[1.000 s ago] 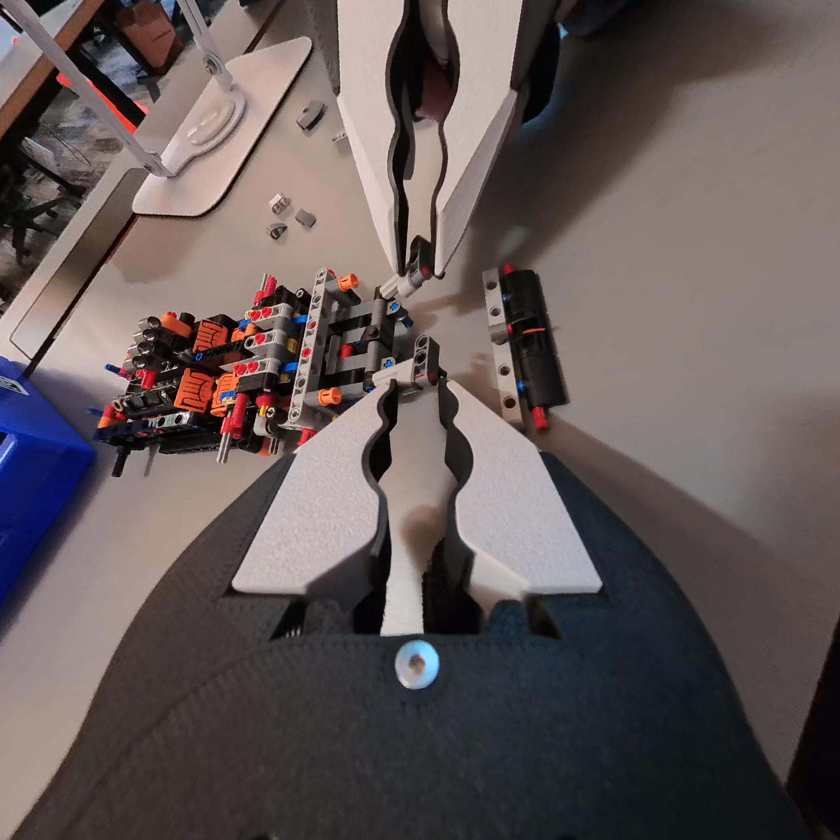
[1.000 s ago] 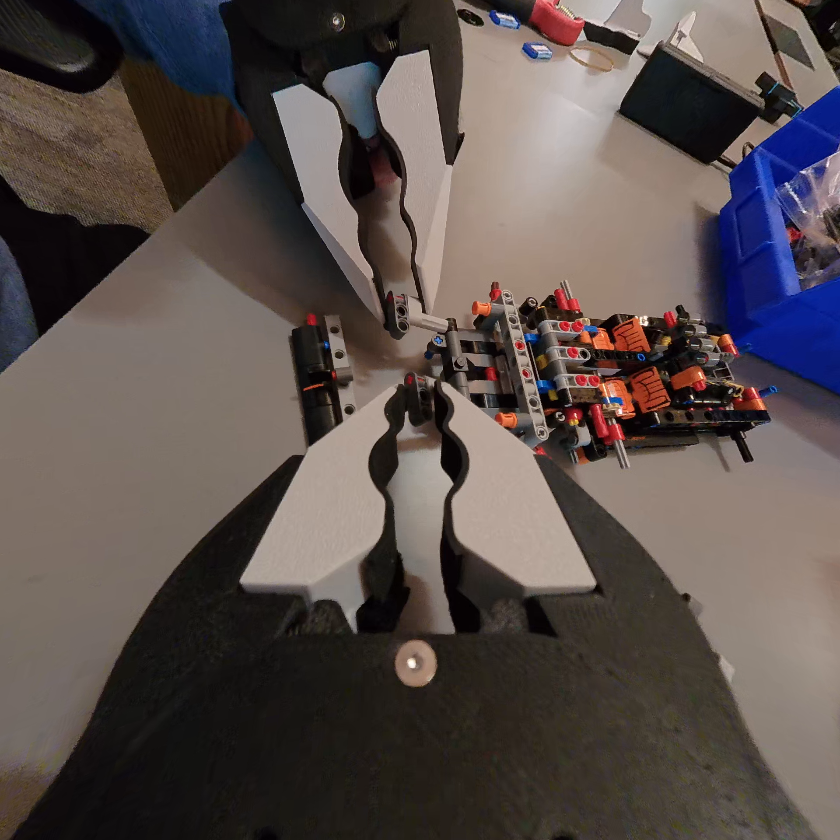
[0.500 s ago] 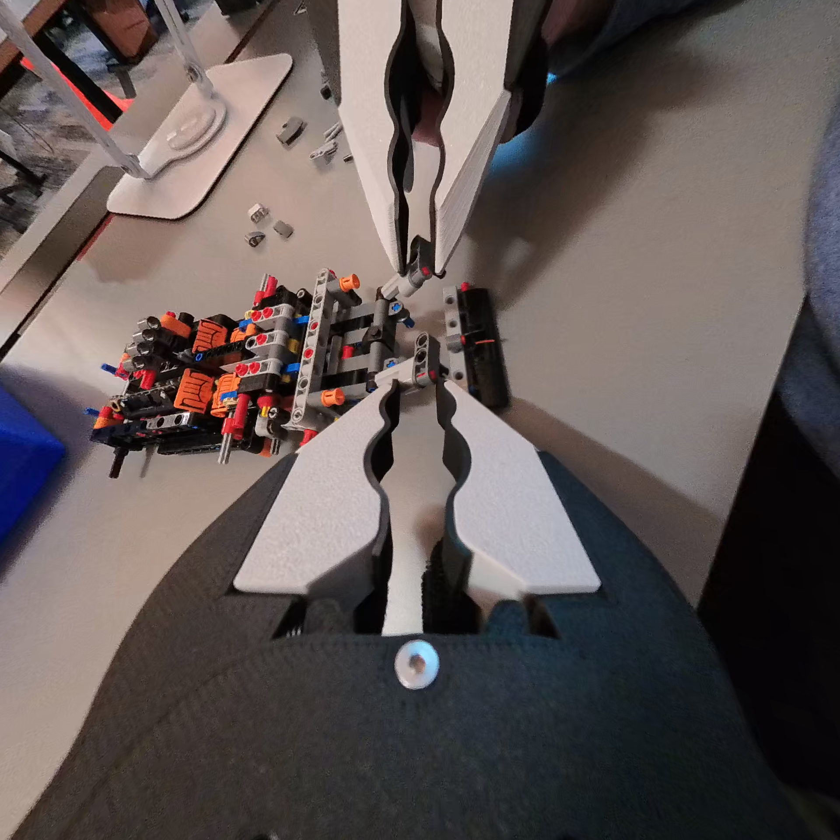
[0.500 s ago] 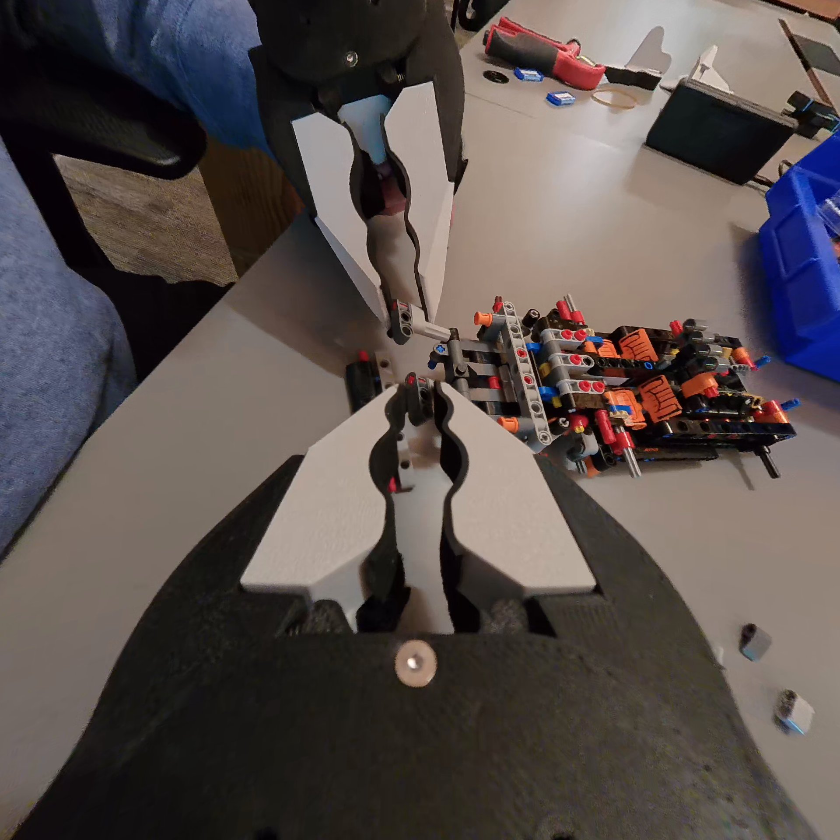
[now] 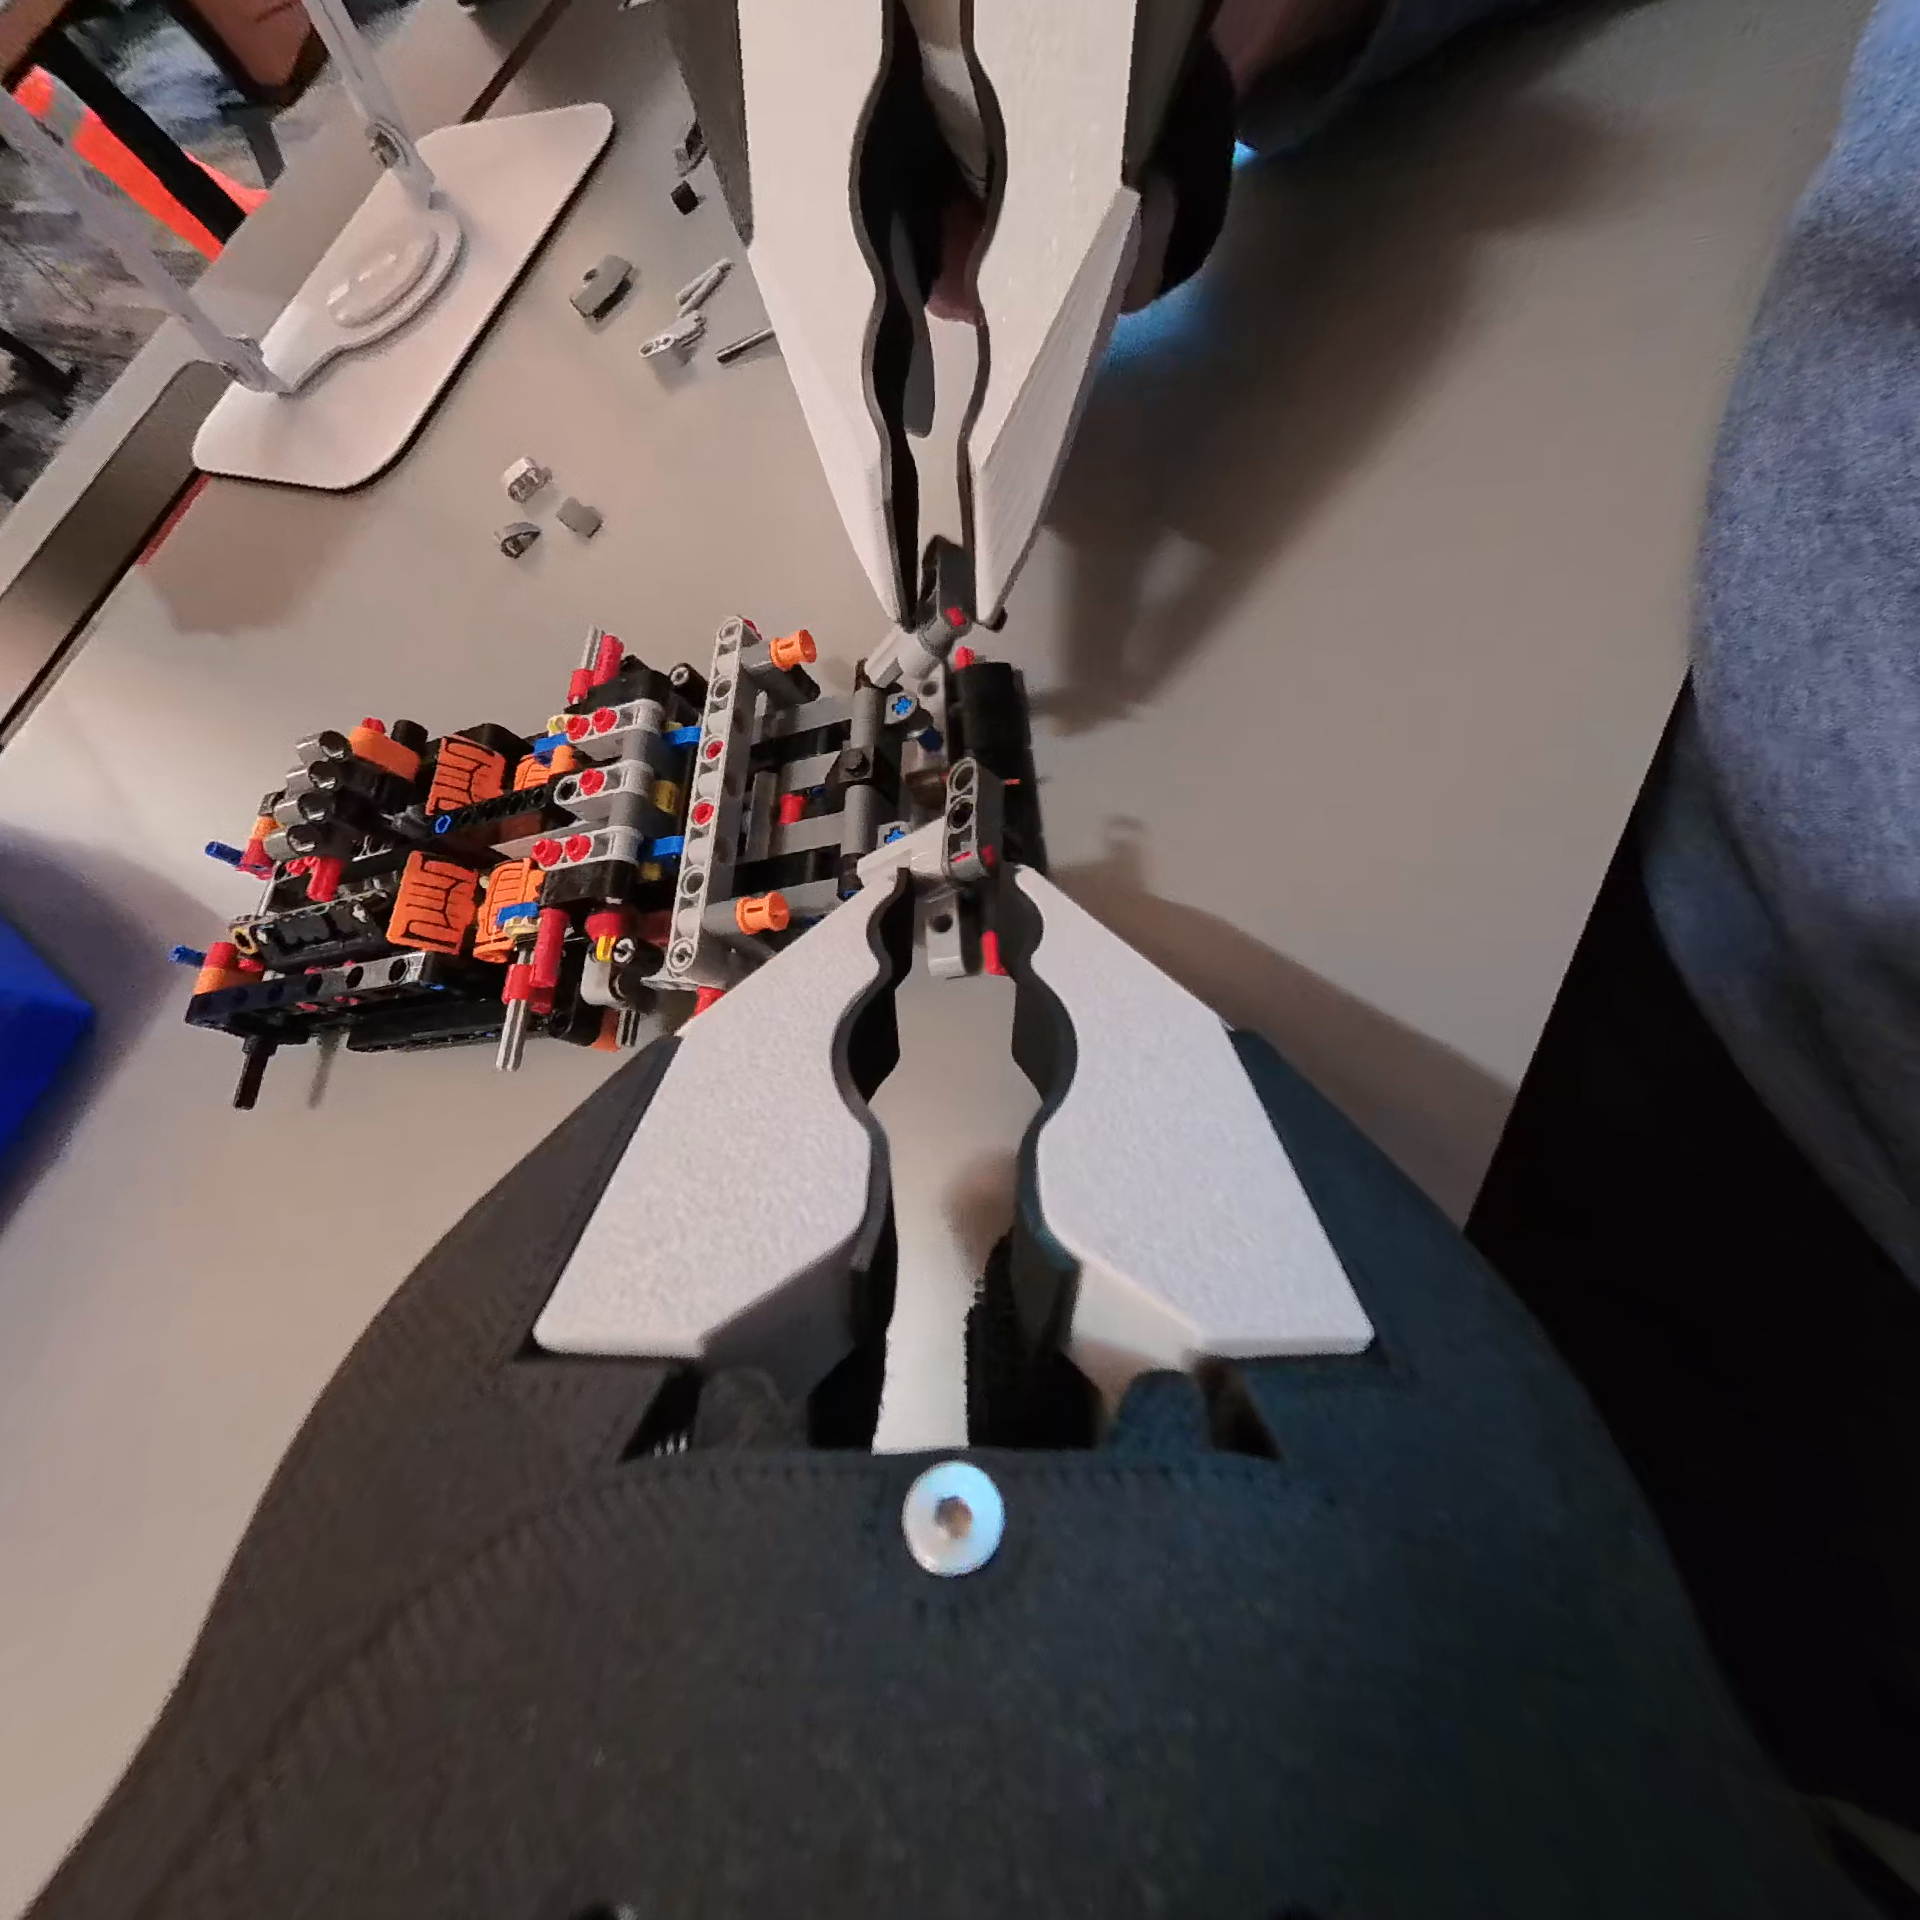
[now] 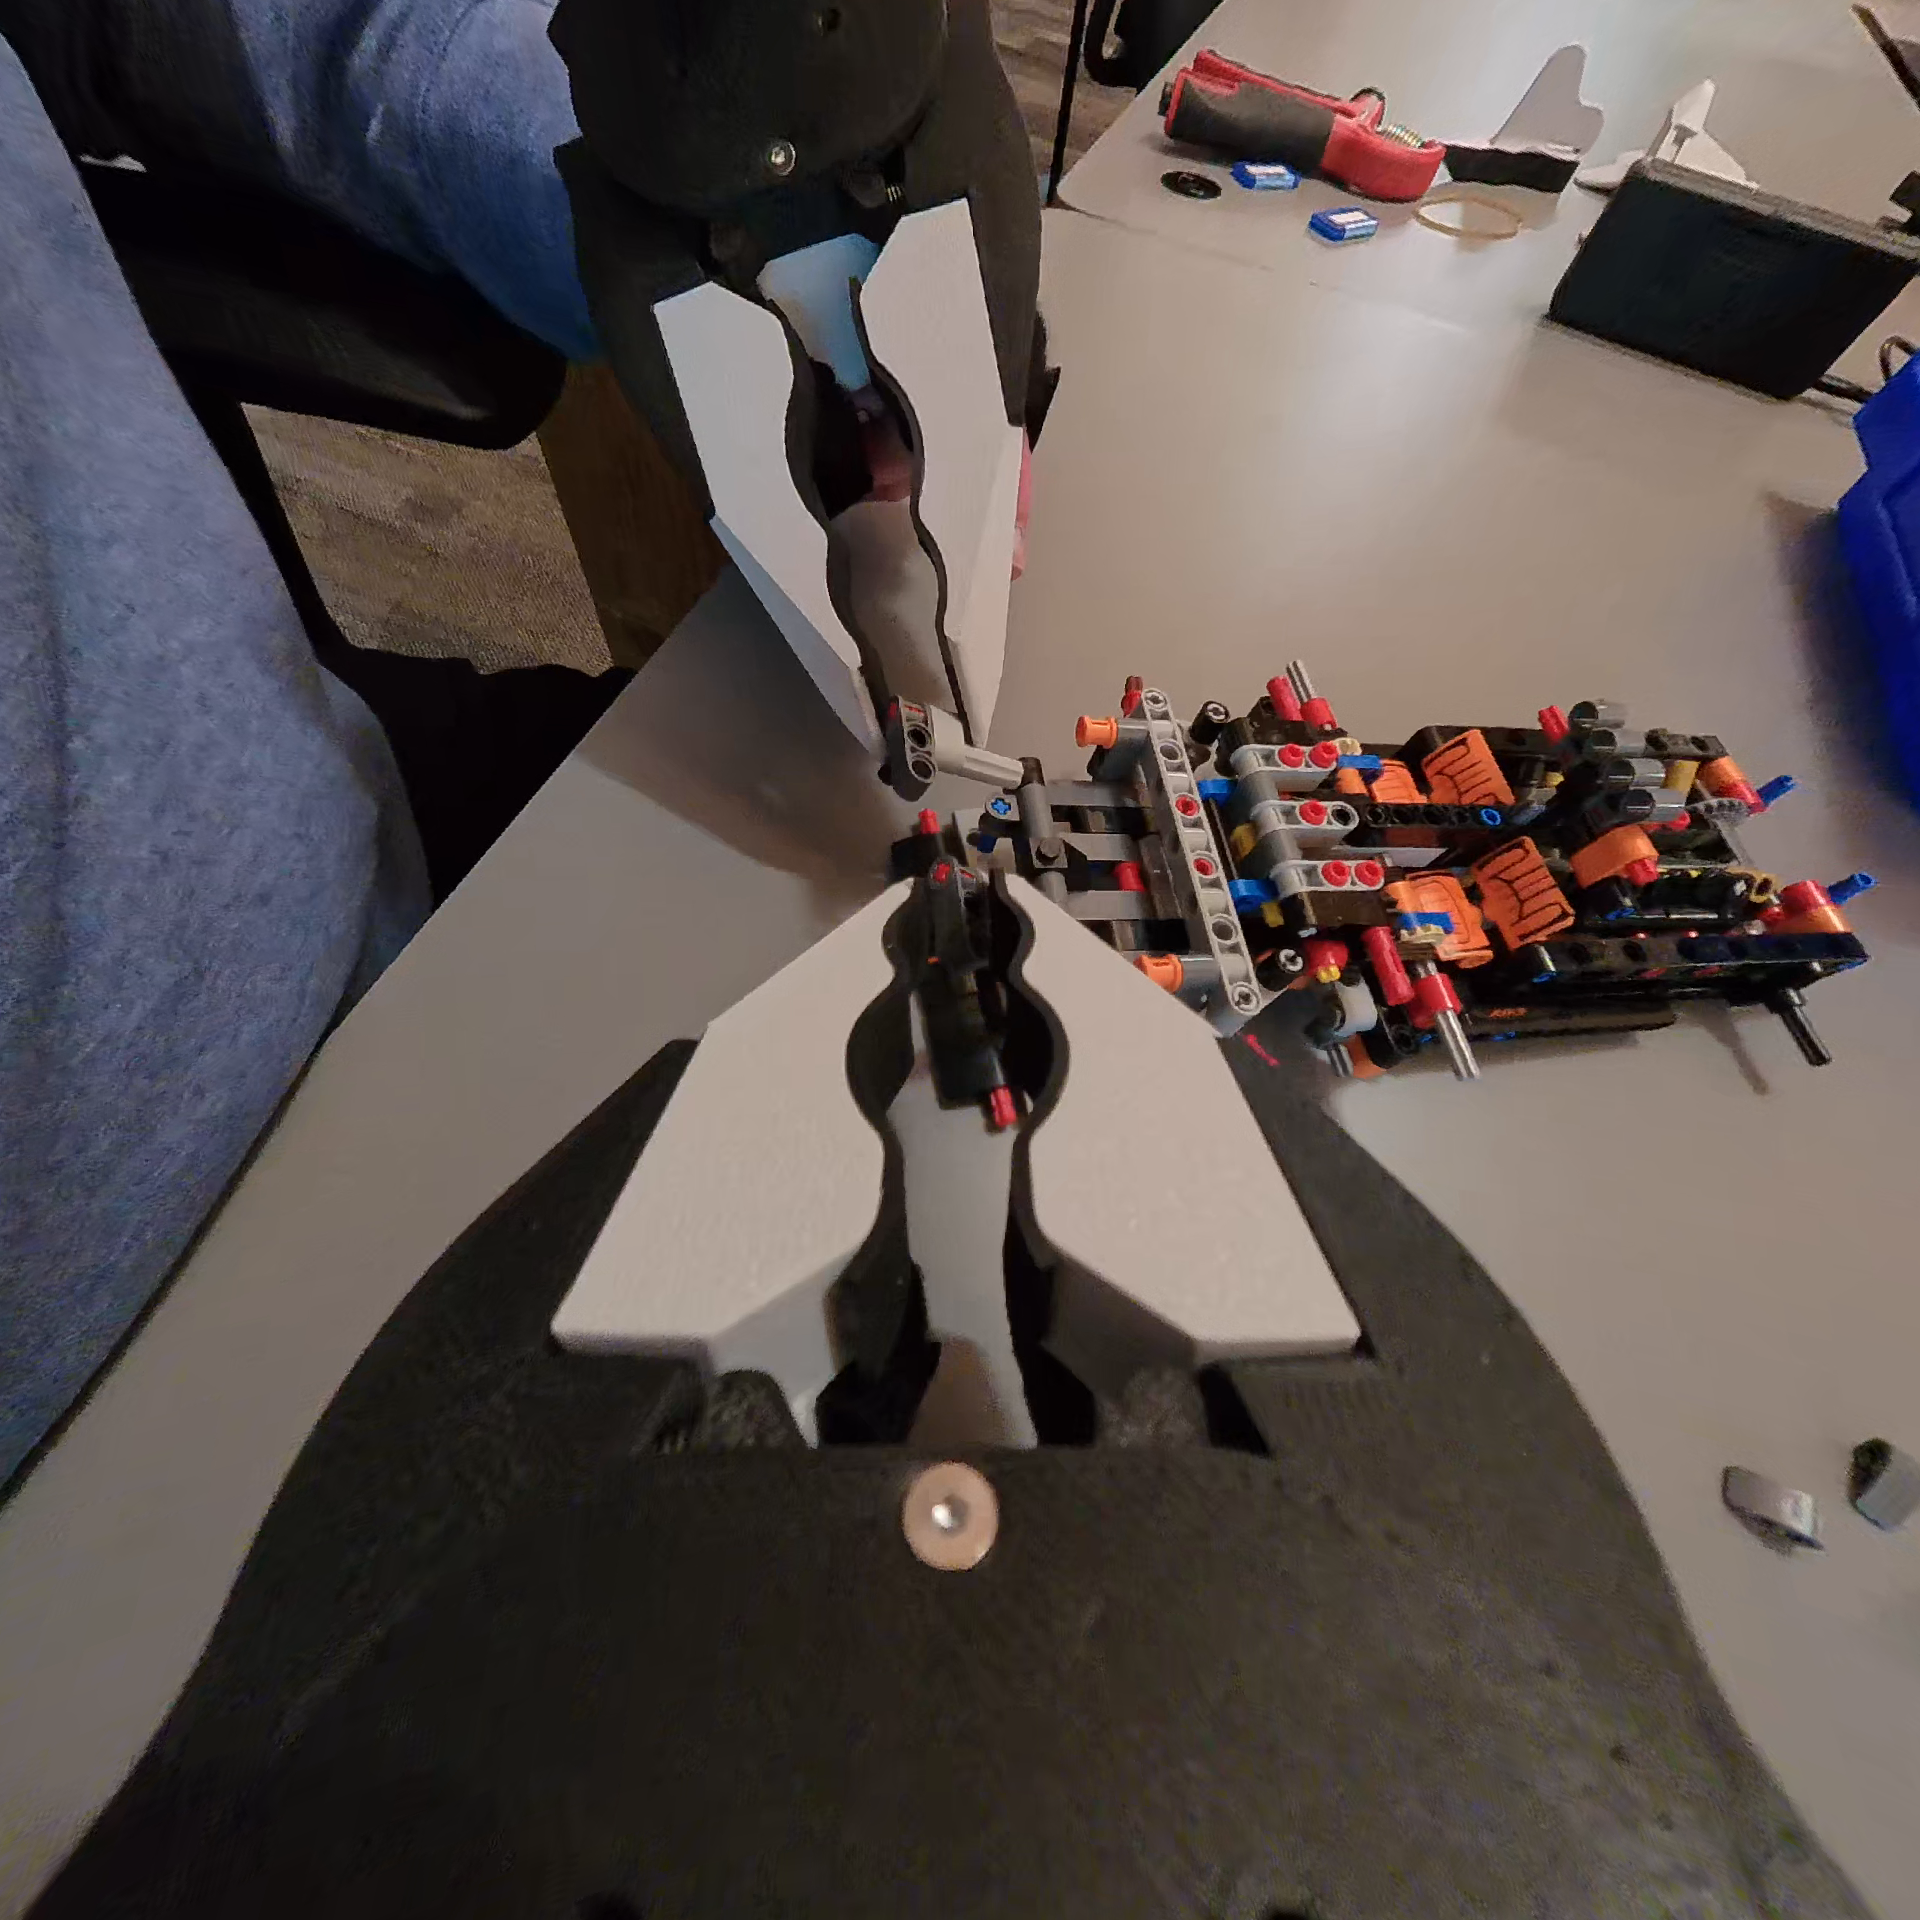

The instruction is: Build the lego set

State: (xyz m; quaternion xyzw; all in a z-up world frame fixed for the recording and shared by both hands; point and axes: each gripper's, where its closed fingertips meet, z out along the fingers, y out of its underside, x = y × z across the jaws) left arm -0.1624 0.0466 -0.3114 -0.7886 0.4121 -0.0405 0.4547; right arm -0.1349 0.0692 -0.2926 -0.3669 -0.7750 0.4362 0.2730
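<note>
On the grey table [image 6: 1455, 520], near its edge, the rigid but snap-apart Lego chassis [image 5: 582, 852] is pinched by left gripper [image 5: 940, 883] and right gripper [image 6: 951, 883], jaws clenched on its two end connectors, light enough to slide, best held by its stiff grey beams.

Workshop, grey worktable [image 6: 1351, 499], blue parts bin [image 6: 1886, 582]

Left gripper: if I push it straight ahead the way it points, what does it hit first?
Probably the right gripper, whose tips face it just beyond the model's end. The left gripper already pinches that end; depth is unclear.
</note>
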